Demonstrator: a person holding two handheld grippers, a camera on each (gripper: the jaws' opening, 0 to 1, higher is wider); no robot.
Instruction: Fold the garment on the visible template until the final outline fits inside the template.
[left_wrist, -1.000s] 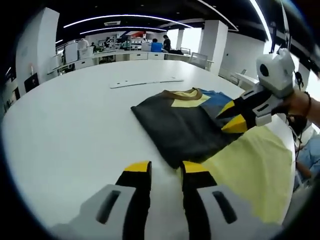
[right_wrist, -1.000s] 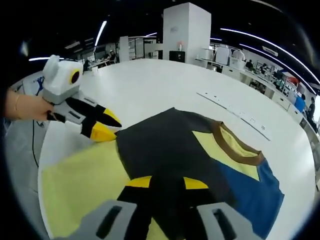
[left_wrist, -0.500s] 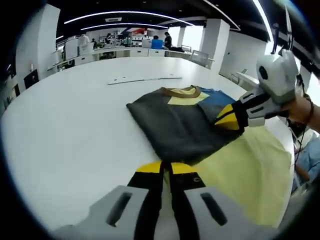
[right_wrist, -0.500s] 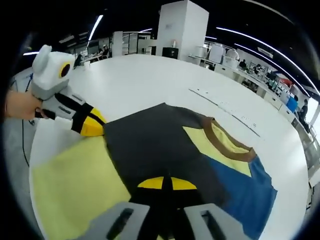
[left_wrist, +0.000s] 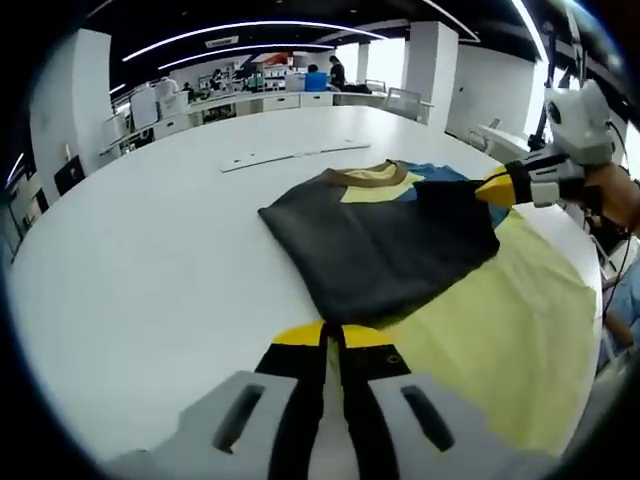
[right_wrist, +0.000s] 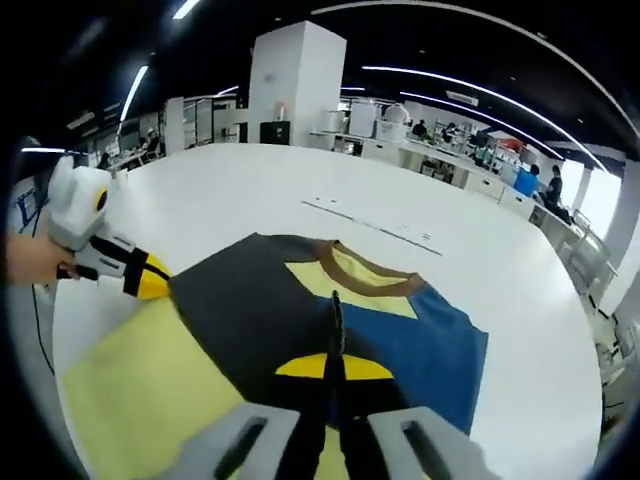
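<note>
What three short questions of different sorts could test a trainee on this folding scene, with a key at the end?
1. True or false: the garment lies partly on the yellow template.
2. What colour is the collar? A red; B brown; C white.
3. Fill in: the right tongs are ____ on the garment.
Key: 1 true; 2 B; 3 shut.
</note>
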